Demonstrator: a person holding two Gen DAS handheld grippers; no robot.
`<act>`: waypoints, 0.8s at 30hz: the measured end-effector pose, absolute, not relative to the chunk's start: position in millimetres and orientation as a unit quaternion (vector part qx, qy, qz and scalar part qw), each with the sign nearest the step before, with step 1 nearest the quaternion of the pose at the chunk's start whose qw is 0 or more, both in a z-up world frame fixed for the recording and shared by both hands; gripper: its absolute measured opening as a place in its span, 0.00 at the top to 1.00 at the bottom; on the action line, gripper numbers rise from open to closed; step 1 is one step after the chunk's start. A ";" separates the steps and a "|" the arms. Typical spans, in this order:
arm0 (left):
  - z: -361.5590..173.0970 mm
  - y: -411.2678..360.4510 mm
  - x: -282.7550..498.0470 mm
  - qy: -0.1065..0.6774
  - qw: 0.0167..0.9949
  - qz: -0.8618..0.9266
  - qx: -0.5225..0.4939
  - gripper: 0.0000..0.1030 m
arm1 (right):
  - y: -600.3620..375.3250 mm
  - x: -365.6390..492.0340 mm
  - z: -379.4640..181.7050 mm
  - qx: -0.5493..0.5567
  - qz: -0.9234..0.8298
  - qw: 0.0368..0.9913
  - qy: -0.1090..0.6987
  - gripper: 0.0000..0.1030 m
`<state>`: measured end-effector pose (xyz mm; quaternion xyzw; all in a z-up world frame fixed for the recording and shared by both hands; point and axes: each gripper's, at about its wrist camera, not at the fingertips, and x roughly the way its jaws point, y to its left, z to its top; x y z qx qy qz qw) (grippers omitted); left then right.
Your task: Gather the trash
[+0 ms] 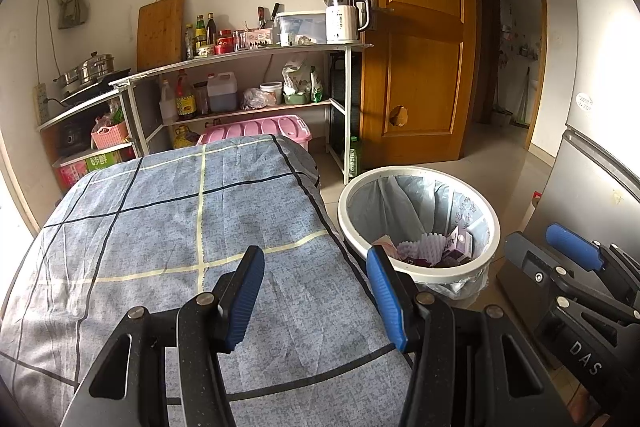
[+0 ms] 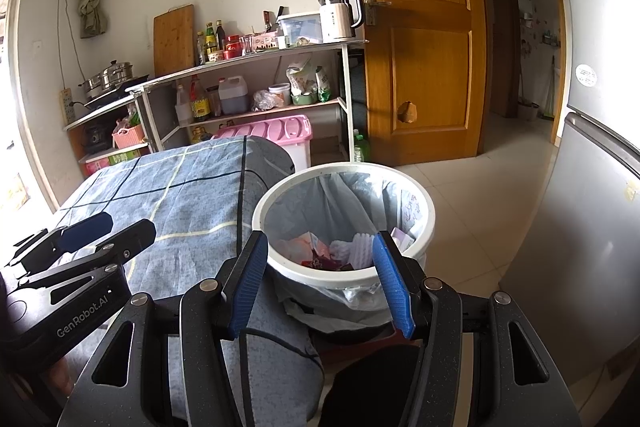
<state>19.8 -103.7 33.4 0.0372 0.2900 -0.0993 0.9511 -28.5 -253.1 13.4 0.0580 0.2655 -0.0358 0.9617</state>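
Observation:
A white trash bin with a pale blue liner stands on the floor right of the table; it also shows in the right wrist view. Inside lie wrappers, a white foam sleeve and a purple box. My left gripper is open and empty above the table's right edge. My right gripper is open and empty, just above the bin's near rim. Each gripper shows in the other's view, the right one and the left one.
The table wears a blue checked cloth. Behind it stand shelves with bottles, a kettle and a pink box. A wooden door is open. A grey fridge stands at the right.

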 end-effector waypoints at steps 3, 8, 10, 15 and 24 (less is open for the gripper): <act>33.4 -104.0 19.8 0.290 0.951 -0.099 0.036 0.48 | -252.9 -28.5 13.5 0.058 -0.036 0.962 0.264 0.46; 33.2 -103.3 19.6 0.290 0.951 -0.099 0.037 0.48 | -252.6 -29.0 12.8 0.058 -0.036 0.962 0.266 0.46; 33.3 -103.3 19.6 0.290 0.951 -0.100 0.037 0.48 | -252.5 -28.6 13.1 0.057 -0.036 0.962 0.266 0.46; 33.1 -103.2 19.4 0.290 0.951 -0.099 0.037 0.48 | -251.8 -27.8 12.8 0.056 -0.036 0.962 0.266 0.46; 33.0 -103.6 19.5 0.290 0.951 -0.099 0.037 0.48 | -249.9 -28.7 13.1 0.056 -0.034 0.962 0.266 0.46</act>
